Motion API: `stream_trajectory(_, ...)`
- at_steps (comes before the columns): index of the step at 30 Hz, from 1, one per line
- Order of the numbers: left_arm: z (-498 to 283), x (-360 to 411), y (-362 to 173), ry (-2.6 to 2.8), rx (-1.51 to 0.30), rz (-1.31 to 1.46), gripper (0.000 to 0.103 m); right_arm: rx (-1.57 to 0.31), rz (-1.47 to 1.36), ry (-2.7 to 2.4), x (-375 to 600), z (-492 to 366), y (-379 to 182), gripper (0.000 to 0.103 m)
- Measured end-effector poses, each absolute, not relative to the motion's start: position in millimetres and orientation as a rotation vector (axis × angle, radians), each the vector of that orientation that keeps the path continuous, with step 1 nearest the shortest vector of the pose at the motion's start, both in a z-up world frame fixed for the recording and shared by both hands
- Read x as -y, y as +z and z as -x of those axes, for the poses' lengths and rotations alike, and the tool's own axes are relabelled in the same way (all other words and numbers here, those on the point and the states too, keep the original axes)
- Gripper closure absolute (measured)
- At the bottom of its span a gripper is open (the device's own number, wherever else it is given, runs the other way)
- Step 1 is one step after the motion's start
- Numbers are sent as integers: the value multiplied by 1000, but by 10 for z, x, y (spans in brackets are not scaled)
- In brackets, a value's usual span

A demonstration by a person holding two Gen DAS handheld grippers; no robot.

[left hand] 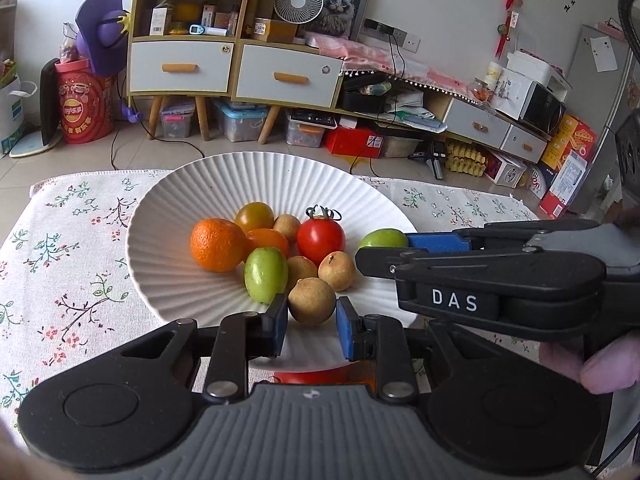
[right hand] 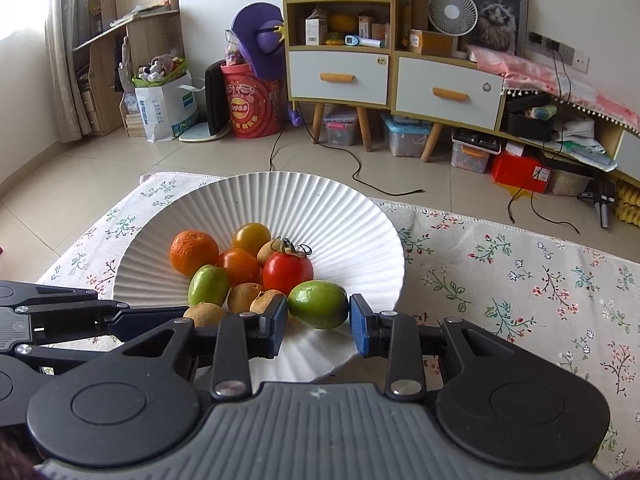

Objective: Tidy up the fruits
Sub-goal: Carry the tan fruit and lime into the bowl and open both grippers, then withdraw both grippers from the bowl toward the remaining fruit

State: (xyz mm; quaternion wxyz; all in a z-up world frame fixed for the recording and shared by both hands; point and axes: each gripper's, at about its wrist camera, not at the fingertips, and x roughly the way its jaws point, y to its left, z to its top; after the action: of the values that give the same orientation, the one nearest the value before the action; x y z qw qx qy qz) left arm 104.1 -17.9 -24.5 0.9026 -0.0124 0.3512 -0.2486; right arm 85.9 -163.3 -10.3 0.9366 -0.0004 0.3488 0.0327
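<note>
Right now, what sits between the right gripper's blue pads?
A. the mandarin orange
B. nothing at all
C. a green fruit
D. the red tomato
C: in the right wrist view the right gripper has a green fruit between its blue pads, over the near rim of the white ribbed plate; the red tomato and the mandarin orange lie farther back.

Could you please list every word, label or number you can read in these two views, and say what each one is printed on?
"DAS": white letters on the side of the right gripper, seen from the left wrist view.
Red bucket: a round yellow logo with characters, too blurred to read.
White paper bag: blue print, too small to read.
Boxes on the shelf unit: labels too small to read.
Small cardboard box beside the fan: dark digits, not legible.
</note>
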Motion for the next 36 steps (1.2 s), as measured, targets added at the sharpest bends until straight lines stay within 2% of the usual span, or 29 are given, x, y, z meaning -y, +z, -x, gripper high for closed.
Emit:
stream_trajectory(5,-1060,203,-244,-513,-727,22,81,-708,3,72,1625,-843,-87,72)
stream_trajectory(10,-1061,238,-230,-512,-728,6,75,-703,0,74,1640,-820,-58,65)
stream_trajectory(18,-1011,262,-185,-517,-724,-36,54,-701,14,90,1660,-741,16,58)
stream_trajectory(22,-969,265,-142,-518,-719,-56,48,-690,17,93,1683,-679,76,55)
stream_trajectory(33,-746,163,-26,-532,-705,-137,21,-693,32,118,1713,-450,148,46)
stream_trajectory(36,-710,123,-19,-543,-730,-146,19,-700,19,137,1719,-387,158,44)
